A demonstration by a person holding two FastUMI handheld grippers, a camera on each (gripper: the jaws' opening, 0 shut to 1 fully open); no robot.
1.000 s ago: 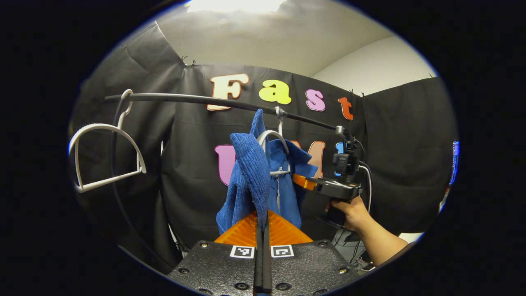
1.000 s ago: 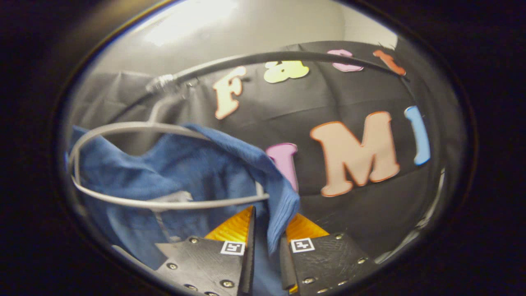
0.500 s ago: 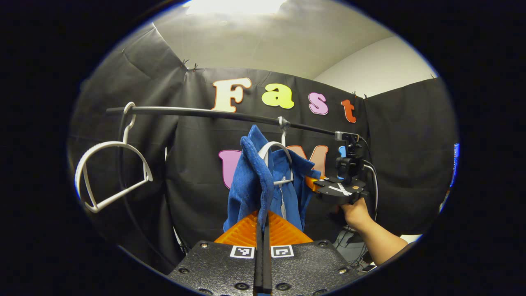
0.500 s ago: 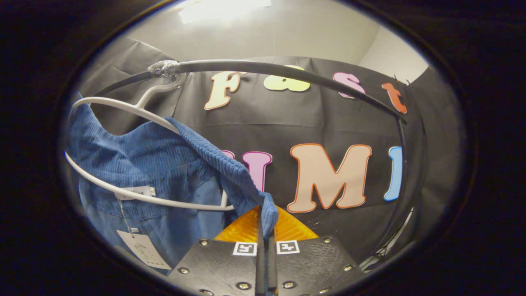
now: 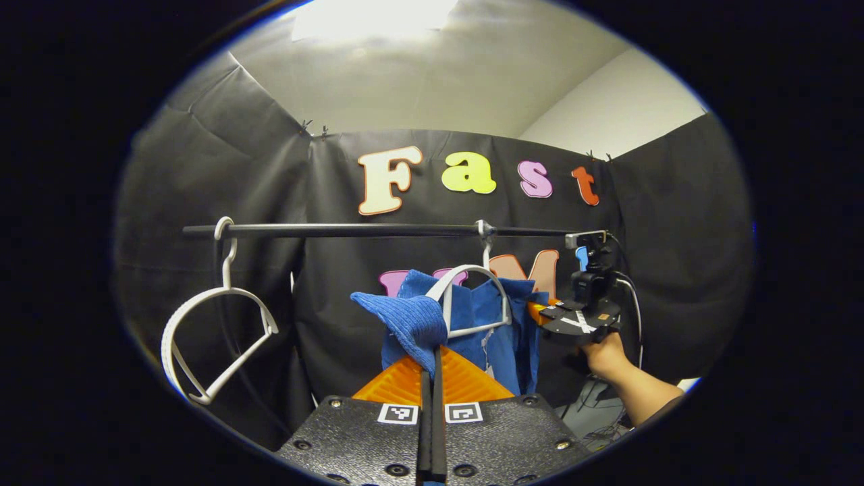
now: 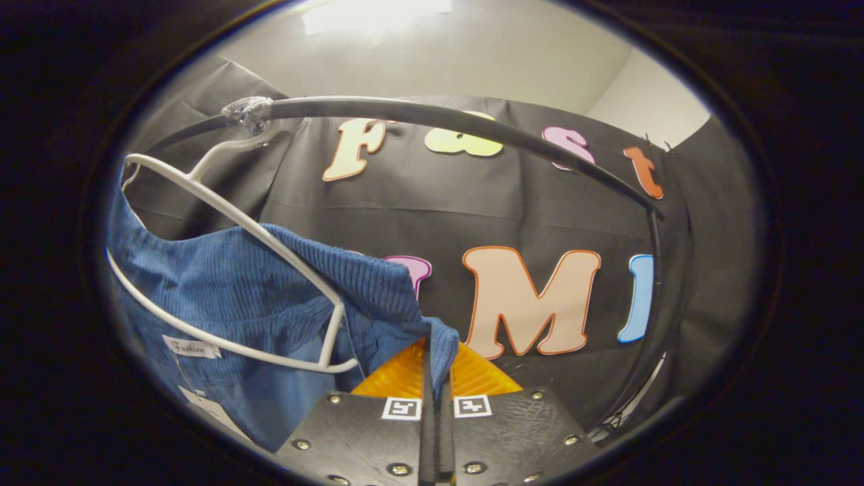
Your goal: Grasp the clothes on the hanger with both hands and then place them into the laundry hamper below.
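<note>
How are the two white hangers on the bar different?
The left hanger is bare, while the middle hanger has the blue shirt partly pulled off it. The left hanger hangs tilted near the end of the bar; the middle hanger hangs straighter, farther along. Both are white with the same rounded shape, hooked on that bar.

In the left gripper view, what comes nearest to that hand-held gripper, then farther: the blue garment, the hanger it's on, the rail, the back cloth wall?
1. Blue garment, pinched in the left hand-held gripper.
2. Its white hanger, just behind.
3. Rail, above.
4. Black cloth wall, farthest back.
</note>
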